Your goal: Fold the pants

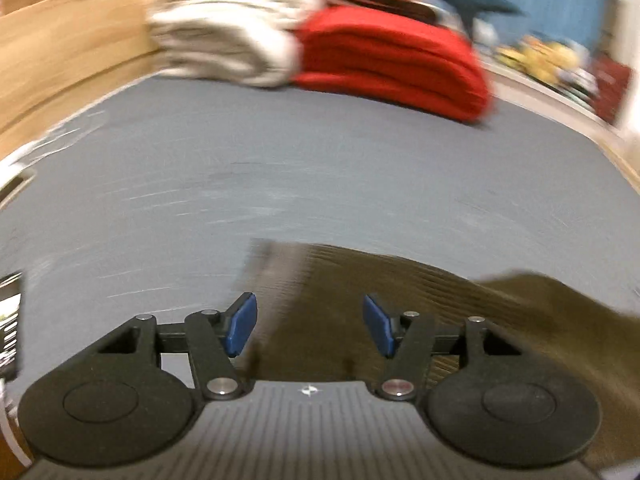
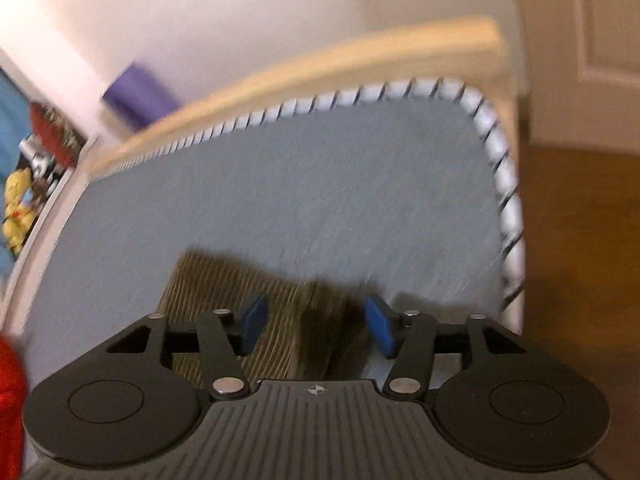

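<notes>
Olive-brown corduroy pants [image 1: 360,280] lie on the grey-blue bed sheet [image 1: 280,168]. In the left wrist view they fill the lower middle and right, under and past my left gripper [image 1: 310,322], which is open with its blue pads apart above the cloth. In the right wrist view the pants [image 2: 280,292] lie below my right gripper [image 2: 316,326], which is also open, the cloth showing between its pads. Neither gripper holds anything. Both views are motion-blurred.
A folded red blanket [image 1: 392,60] and a folded cream blanket [image 1: 224,32] are stacked at the far side of the bed. A wooden bed frame [image 1: 60,52] runs along the left. The mattress corner with striped piping [image 2: 500,152] and wooden floor [image 2: 580,220] lie right.
</notes>
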A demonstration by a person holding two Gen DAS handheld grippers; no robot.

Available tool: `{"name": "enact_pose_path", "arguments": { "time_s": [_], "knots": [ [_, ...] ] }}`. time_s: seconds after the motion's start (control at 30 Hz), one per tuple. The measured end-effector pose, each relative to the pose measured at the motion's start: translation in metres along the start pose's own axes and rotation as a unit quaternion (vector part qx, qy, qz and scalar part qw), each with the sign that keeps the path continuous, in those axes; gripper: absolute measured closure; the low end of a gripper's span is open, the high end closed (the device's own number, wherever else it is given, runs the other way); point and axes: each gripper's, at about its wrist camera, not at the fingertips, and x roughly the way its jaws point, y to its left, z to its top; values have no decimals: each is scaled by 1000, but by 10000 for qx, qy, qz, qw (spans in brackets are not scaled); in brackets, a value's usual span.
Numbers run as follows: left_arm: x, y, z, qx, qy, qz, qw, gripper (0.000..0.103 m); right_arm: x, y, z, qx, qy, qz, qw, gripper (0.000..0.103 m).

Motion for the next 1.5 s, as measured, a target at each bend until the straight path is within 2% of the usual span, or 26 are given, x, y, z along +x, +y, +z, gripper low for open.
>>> {"name": "enact_pose_path", "arguments": {
  "time_s": [0.1, 0.27, 0.3, 0.33, 0.4, 0.47, 0.5, 0.57, 0.63, 0.7, 0.77, 0.83, 0.87, 0.9, 0.93, 1.0, 1.03, 1.07, 1.1, 1.13, 1.17, 1.2, 1.3, 1.33, 1.4, 1.5],
  "knots": [
    [-2, -41, -7, 628, -33, -809, 9947, 40, 16, -2, -7, 41, 472, -47, 9989, 39],
    [3, -100, -29, 1454, 160, -1782, 9731, 41, 22, 5, -12, -92, 355, -78, 9993, 35],
    [4, -108, -33, 1560, 186, -1838, 9703, 41, 22, 6, -12, -80, 305, -113, 9994, 39],
    [7, -116, -36, 1649, 197, -1853, 9686, 41, 23, 7, -12, -96, 247, -187, 9995, 59],
    [11, -127, -40, 1777, 196, -1895, 9655, 41, 25, 5, -14, 54, 255, -106, 9996, 85],
    [16, -126, -37, 1792, 149, -1906, 9650, 41, 22, 5, -14, 177, 174, 5, 9997, 89],
    [19, -128, -36, 1779, 129, -1888, 9657, 41, 18, 12, -15, 5, 43, 24, 10000, 89],
    [20, -128, -34, 1675, 129, -1836, 9685, 41, -2, 37, -21, -609, -397, 181, 9972, 90],
    [19, -130, -30, 1560, 171, -1809, 9709, 41, -36, 81, -42, -1605, -995, 656, 9798, 91],
    [24, -131, -29, 1493, 229, -1752, 9729, 41, -72, 118, -77, -2475, -1335, 1302, 9508, 91],
    [24, -129, -27, 1491, 287, -1707, 9736, 41, -103, 152, -132, -3420, -1308, 2054, 9076, 91],
    [25, -129, -26, 1492, 348, -1676, 9739, 41, -121, 177, -200, -4371, -667, 2772, 8530, 90],
    [27, -129, -26, 1482, 388, -1671, 9740, 41, -126, 182, -229, -4627, -371, 3018, 8327, 90],
    [26, -129, -26, 1458, 416, -1681, 9740, 41, -129, 185, -265, -5013, 18, 3240, 8023, 88],
    [26, -129, -25, 1432, 443, -1705, 9739, 41, -129, 186, -302, -5498, 425, 3354, 7639, 85],
    [25, -130, -24, 1404, 480, -1753, 9733, 41, -126, 177, -361, -6211, 1072, 3399, 6980, 84],
    [24, -130, -24, 1390, 488, -1776, 9730, 41, -123, 170, -381, -6399, 1407, 3413, 6740, 77],
    [23, -129, -24, 1384, 494, -1801, 9726, 41, -129, 162, -395, -6576, 1369, 3430, 6567, 70],
    [23, -128, -24, 1386, 500, -1826, 9721, 41, -139, 155, -403, -6799, 1041, 3529, 6343, 55],
    [23, -127, -24, 1388, 505, -1848, 9716, 41, -148, 152, -408, -6984, 987, 3669, 6065, 44],
    [23, -126, -24, 1384, 515, -1857, 9715, 41, -156, 151, -405, -6978, 1141, 3929, 5879, 41],
    [26, -126, -25, 1369, 547, -1859, 9714, 41, -160, 152, -397, -6820, 1196, 4141, 5908, 39],
    [31, -126, -25, 1189, 724, -1963, 9706, 42, -160, 160, -374, -6369, 1284, 4350, 6234, 40],
    [33, -127, -25, 1118, 779, -2031, 9696, 48, -157, 162, -366, -6230, 1237, 4297, 6418, 40],
    [37, -131, -26, 1029, 863, -2133, 9677, 61, -147, 164, -352, -6061, 1217, 4181, 6656, 40],
    [41, -138, -25, 861, 971, -2312, 9642, 70, -137, 171, -348, -5899, 1386, 4162, 6779, 40]
  ]
}}
